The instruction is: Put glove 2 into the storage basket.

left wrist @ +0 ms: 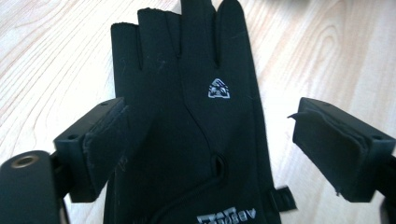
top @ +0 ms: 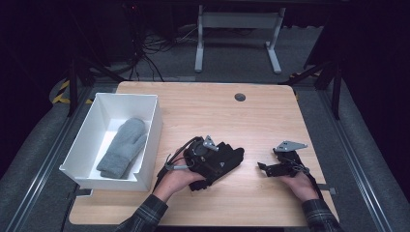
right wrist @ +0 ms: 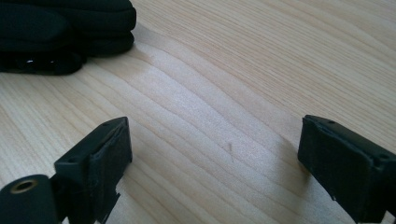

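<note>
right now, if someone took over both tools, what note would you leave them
Left tool: jaws open, straddling the black glove without pressing it; the glove lies flat on the table.
Right tool: open, nothing between the jaws, over bare wood to the right of the black glove.
Grey mitten: lying inside the white bin at the table's left.
Done: the mitten is in the bin.
Left, probably: grip the black glove and carry it to the bin; it lies free on the table, not held.
</note>
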Demonstrator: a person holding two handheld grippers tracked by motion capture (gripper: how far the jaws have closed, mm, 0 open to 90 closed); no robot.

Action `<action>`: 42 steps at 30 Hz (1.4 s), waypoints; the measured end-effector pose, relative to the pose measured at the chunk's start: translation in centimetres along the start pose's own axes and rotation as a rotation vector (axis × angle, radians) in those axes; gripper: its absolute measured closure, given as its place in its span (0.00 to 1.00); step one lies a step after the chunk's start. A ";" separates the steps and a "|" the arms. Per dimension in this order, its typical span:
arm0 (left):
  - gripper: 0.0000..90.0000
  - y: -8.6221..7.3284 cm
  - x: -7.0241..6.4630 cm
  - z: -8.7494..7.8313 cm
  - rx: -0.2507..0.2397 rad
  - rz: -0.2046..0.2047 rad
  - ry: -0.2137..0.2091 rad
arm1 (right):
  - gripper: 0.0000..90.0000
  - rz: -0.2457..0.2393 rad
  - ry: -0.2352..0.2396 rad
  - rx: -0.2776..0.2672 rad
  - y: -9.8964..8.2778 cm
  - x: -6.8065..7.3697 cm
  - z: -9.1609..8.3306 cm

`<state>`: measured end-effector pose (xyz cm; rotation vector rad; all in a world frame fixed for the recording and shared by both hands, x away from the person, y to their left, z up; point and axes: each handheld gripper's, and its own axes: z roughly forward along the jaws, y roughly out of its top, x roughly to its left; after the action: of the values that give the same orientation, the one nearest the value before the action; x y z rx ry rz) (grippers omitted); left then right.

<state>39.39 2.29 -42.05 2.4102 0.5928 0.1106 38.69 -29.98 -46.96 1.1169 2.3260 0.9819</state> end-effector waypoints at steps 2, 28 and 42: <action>0.11 -0.1 0.1 0.4 0.009 0.002 0.012 | 0.11 0.000 0.000 0.000 0.0 0.0 0.0; 0.00 -1.3 1.2 3.6 0.072 -0.023 0.052 | 0.11 0.003 -0.002 0.001 0.0 0.0 0.0; 0.59 -1.6 1.7 2.5 0.040 -0.047 -0.058 | 0.11 0.005 -0.002 0.001 0.0 0.1 0.0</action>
<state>40.87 2.68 -45.10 2.4275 0.6292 0.0089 38.64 -29.95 -46.96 1.1239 2.3235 0.9802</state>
